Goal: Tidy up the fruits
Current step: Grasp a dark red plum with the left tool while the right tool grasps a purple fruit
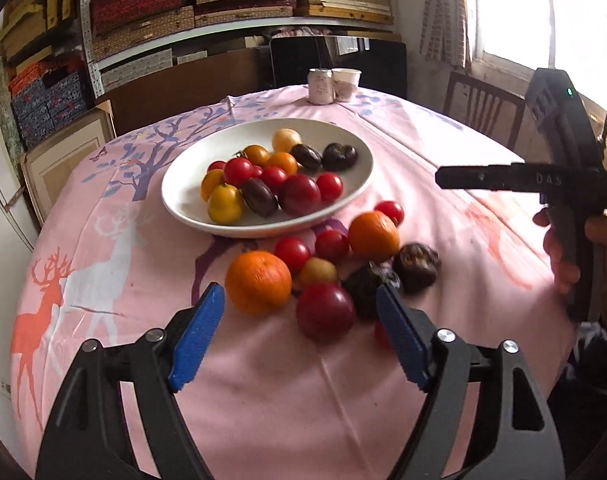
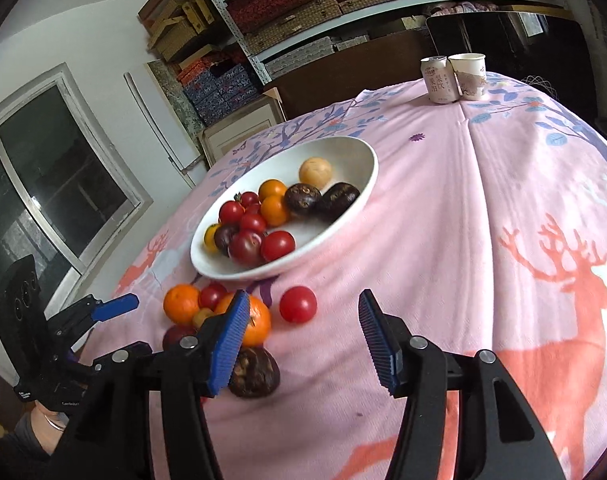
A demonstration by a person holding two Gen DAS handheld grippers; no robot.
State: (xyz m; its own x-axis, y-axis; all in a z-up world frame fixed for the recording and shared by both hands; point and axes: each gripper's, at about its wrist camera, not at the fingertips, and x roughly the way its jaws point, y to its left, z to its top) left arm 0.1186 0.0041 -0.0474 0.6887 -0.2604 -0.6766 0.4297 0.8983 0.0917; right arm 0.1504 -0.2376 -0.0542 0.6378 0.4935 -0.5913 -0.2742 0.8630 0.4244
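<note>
Left hand-held gripper [image 1: 299, 312] wide open, empty, loose fruit just ahead: dark red plum [image 1: 324, 311] between orange [image 1: 258, 282] and dark fruit [image 1: 367, 288]; risk of nudging neighbours rolling off table [image 1: 263, 400].

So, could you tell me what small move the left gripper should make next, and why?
Probably ease the left gripper forward and close on the dark red plum: its jaws are open and empty, the plum lies between them, and the white bowl still has room.
</note>
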